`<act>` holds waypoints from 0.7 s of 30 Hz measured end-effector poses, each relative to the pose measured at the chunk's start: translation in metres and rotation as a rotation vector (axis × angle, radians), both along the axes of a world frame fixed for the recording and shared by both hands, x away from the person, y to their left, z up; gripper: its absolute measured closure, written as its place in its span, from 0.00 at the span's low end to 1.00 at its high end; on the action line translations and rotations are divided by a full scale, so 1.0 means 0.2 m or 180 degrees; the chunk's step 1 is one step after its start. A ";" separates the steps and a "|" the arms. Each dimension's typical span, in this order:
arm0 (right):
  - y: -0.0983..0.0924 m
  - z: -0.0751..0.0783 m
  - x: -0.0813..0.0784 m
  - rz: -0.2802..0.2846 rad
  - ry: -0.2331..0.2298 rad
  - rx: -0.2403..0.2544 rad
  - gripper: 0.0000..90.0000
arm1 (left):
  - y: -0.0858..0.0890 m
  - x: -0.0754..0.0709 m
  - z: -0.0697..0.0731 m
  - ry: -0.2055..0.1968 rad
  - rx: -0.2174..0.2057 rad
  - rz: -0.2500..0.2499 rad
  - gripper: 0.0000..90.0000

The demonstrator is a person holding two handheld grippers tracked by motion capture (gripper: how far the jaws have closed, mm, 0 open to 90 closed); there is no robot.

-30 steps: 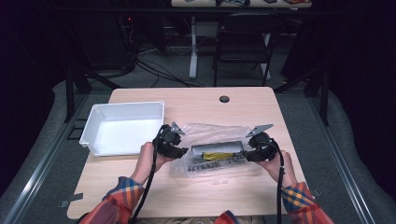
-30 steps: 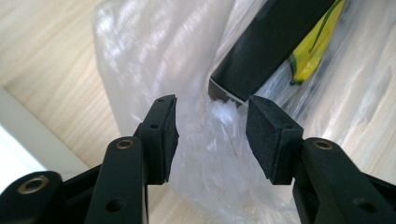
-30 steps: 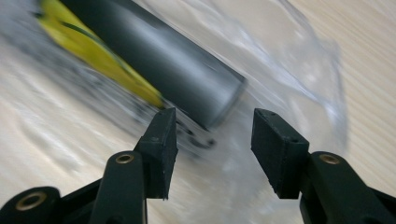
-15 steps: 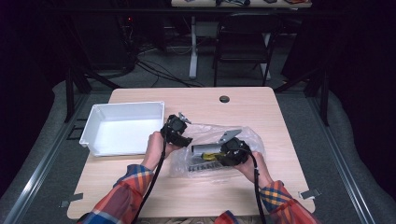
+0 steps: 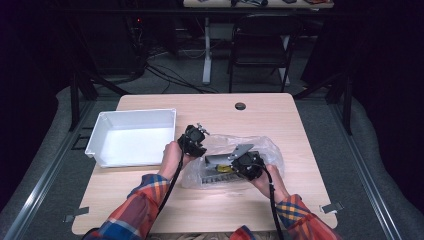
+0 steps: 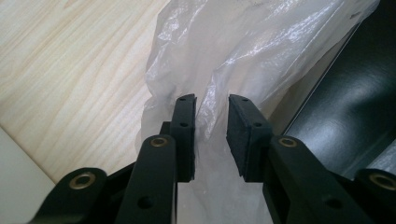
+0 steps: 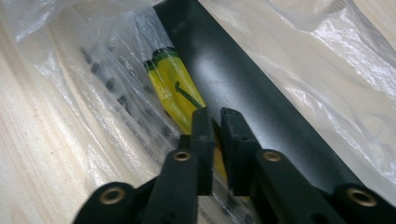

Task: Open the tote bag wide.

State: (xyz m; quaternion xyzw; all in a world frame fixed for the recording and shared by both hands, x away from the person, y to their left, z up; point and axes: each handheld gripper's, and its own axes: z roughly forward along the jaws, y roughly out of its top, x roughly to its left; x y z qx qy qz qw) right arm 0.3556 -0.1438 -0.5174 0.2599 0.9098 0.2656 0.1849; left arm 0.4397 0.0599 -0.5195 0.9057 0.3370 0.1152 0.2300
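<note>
- Two hand-held grippers work one clear plastic bag (image 5: 260, 150) lying on the desk (image 5: 150, 190), right of centre; a dark flat box (image 7: 261, 88) and a yellow item (image 7: 175, 88) sit inside it.
- White bin (image 5: 132, 136): stands empty at the left of the desk, just beside the bag. Judged as the destination for the contents, hence kept close.
- Left hand-held gripper (image 5: 192, 141): at the bag's left end. In the left gripper view (image 6: 211, 122) its jaws have just been closing; a fold of the film runs up between the pads (image 6: 186, 126), which stand narrowly apart. The near pad seems to touch the film; a firm pinch I cannot confirm. Likely purpose: anchoring this end so the bag cannot slide.
- Right hand-held gripper (image 5: 248, 164): over the bag's middle, above the box. Its own view (image 7: 218, 122) shows jaws that have just been closing, now nearly together, with the film and the yellow item's edge between them. Counted as gripping the bag here.
- Judgement: the two holds sit apart along the bag so that the film can be tensioned or peeled off the box.
- Risk: thin film may tear or slip from the left pads.
</note>
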 end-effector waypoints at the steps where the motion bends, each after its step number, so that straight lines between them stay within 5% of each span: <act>1: 0.00 0.00 0.00 0.0009 0.0000 0.0003 0.97 | 0.00 0.00 0.00 -0.0007 0.0002 0.0001 0.82; 21: -0.02 -0.14 -0.05 0.0156 0.0454 -0.0080 1.00 | 0.00 0.05 -0.06 -0.0071 0.0155 0.0196 0.86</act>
